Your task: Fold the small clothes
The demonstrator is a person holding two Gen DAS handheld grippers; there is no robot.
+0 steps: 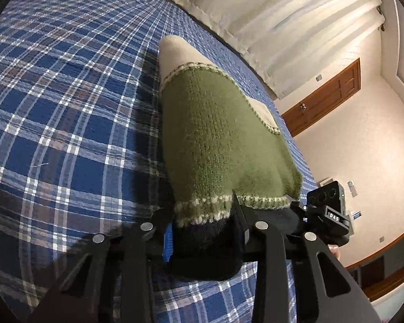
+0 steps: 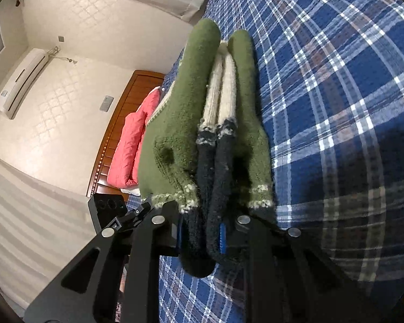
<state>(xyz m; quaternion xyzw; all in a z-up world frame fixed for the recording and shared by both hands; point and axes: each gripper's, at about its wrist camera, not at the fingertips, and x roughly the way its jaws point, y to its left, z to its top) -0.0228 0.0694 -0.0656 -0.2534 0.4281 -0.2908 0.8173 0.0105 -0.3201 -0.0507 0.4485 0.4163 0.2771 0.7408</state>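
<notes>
On the bed with the blue, white and brown checked cover [image 1: 67, 123] I see my two tools holding one small piece of clothing. It is a little knitted sweater, green in the body with cream parts and a dark navy hem [image 1: 212, 140]. My left gripper [image 1: 206, 239] has its two black arms closed on the dark navy edge of the sweater, and a blue pad [image 1: 168, 242] on one finger presses into the wool. From that view the sweater is lifted off the bed cover and stretches away from me, with its cream end farthest off. My right gripper [image 2: 202, 234] is pinched tight on the same little knitted sweater [image 2: 218, 123], where the wool is bunched into several folds: green on the two outer sides, and cream and dark navy strips in the middle. A blue pad [image 2: 223, 238] on one of its fingers touches the dark navy part. From that view the folds hang over the side of the bed cover [image 2: 336, 94]. Beside the left gripper I can see a small black box with round holes [image 1: 327, 196], part of the other tool. Past the bed there is a pink puffy blanket [image 2: 133, 140] lying by a brown wooden headboard [image 2: 121, 113]. On the pale wall hangs a white air cooler [image 2: 20, 80]. White curtains [image 1: 269, 21] and a brown wooden door [image 1: 326, 97] show in the left view.
</notes>
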